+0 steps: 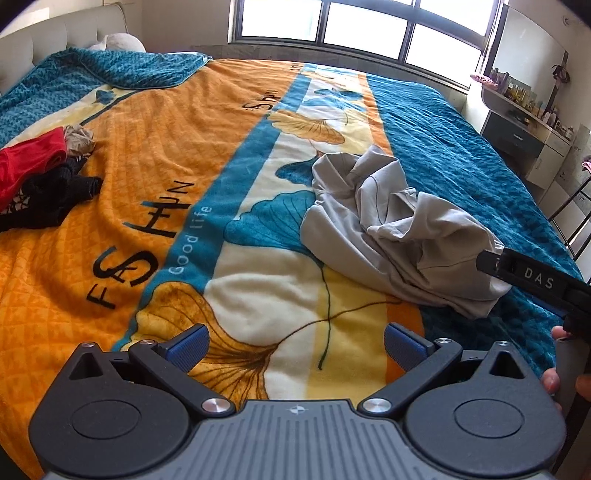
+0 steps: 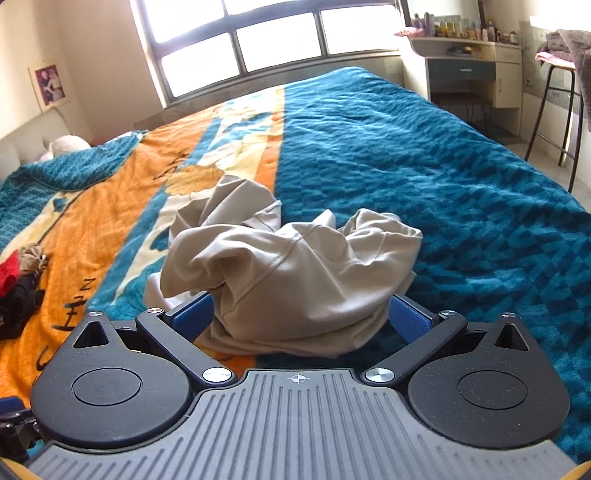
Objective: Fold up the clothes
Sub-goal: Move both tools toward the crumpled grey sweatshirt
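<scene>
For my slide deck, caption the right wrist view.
Open right hand-held gripper closes in on a crumpled beige cotton garment lying on a teal and orange blanket.

We see a crumpled garment point(image 1: 391, 225) on the bed point(image 1: 461, 147), just ahead of the right hand-held gripper point(image 2: 301, 317). A clothes pile point(image 1: 40, 177) lies far left, well apart. Window point(image 1: 332, 26) behind the bed, shelf point(image 1: 517, 96) to its right.
</scene>
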`<state>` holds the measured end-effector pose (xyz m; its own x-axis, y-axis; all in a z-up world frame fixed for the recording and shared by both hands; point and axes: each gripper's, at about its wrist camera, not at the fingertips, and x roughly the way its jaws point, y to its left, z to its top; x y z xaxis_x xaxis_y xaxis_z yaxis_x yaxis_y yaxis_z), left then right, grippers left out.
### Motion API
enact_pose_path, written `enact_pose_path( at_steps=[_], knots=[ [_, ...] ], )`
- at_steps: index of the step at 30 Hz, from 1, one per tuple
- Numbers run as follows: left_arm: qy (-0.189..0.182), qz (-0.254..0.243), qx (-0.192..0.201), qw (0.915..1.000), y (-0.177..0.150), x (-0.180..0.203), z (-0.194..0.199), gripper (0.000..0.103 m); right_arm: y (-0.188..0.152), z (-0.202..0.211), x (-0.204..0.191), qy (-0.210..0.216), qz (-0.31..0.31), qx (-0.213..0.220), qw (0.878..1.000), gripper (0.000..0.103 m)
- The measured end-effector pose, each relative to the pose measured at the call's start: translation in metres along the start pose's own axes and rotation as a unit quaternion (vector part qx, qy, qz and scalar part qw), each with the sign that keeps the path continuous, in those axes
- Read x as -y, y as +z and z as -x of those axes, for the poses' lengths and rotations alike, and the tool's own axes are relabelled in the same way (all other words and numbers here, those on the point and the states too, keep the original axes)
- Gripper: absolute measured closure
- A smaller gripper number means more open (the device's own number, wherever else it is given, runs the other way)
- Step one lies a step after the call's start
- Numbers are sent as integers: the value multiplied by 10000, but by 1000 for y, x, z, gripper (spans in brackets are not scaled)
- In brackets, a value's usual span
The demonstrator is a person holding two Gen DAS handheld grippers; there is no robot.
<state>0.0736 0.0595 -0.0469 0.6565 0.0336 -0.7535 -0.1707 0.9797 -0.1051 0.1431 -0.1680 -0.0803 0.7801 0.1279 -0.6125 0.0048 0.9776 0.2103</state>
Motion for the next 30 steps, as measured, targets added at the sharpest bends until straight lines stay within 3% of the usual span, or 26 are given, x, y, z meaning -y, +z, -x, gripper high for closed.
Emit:
enact_pose_path(
  at_steps=[4, 9, 10, 11, 13, 17, 21, 25, 26, 27, 28, 29, 30],
  knots=[
    [136, -31, -109, 9998, 4, -2, -9, 1, 6, -21, -5, 16, 85, 105, 9999, 2],
    [207, -39, 49, 9998, 4, 1, -9, 1, 8, -50, -9, 56, 228, -246, 9994, 20],
    [205, -73, 69, 9997, 4, 2, -9, 1, 7, -54, -9, 102, 215, -320, 9992, 39],
    [206, -109, 73, 9997, 4, 3, -8, 1, 6, -57, -8, 135, 186, -390, 9990, 66],
    [202, -140, 80, 9997, 3, 4, -5, 1, 3, -58, -9, 204, 150, -531, 9983, 95],
    [233, -134, 147, 9995, 1, 0, 5, 1, -6, -27, -21, 402, 486, -287, 9976, 96],
    [305, -19, 244, 9992, -2, -12, 22, 1, -25, 29, -39, 887, 984, -229, 9909, 96],
    [468, 149, 378, 9981, -8, -28, 38, 1, -71, 75, -54, 1449, 1524, -816, 9742, 94],
    [528, 170, 395, 9977, -10, -31, 40, 1, -81, 80, -54, 1491, 1568, -1003, 9711, 79],
    [585, 155, 394, 9974, -12, -32, 42, 1, -90, 84, -53, 1495, 1551, -1152, 9697, 71],
    [629, 117, 382, 9972, -14, -32, 43, 1, -99, 88, -52, 1502, 1527, -1288, 9683, 50],
    [651, 75, 373, 9972, -16, -31, 44, 1, -104, 95, -50, 1531, 1436, -1288, 9692, 40],
    [648, 42, 370, 9972, -19, -30, 45, 1, -106, 102, -46, 1579, 1334, -1222, 9708, 40]
  ],
)
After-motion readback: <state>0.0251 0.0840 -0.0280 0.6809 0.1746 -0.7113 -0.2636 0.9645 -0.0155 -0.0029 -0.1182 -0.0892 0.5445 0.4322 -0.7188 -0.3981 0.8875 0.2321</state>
